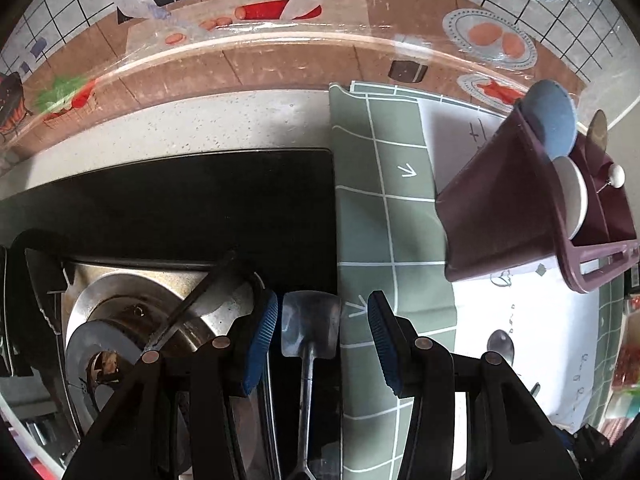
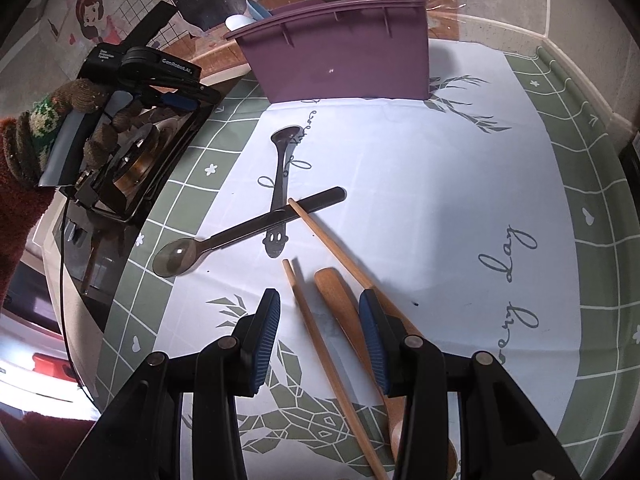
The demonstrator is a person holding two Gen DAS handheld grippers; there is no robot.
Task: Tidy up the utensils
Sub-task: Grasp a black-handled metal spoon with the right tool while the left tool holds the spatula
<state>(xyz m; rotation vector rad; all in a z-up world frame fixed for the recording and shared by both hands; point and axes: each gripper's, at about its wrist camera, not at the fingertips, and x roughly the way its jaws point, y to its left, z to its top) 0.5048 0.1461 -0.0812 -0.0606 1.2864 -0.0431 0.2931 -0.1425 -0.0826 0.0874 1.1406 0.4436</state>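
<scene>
Left tongs (image 1: 322, 326): spread wide above the stove (image 1: 168, 208) edge; a metal spatula (image 1: 310, 328) sits between the pads, not pinched.
Right tongs (image 2: 318, 334): spread, low over the table, with a wooden spoon (image 2: 340, 312) and one chopstick (image 2: 320, 344) between the pads, untouched.
Holder (image 2: 340, 56): purple, upright at the back of the tablecloth (image 2: 440, 200), several utensils already standing in it.
Loose utensils: a grey spoon (image 2: 224, 240) lying across a steel spoon (image 2: 282, 168), a second chopstick (image 2: 320, 232) touching them.

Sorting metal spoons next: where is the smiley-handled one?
Right wrist view, centre of the mat: the smiley-handled spoon lies bowl toward the purple utensil holder, crossed by the dark spoon.
</scene>
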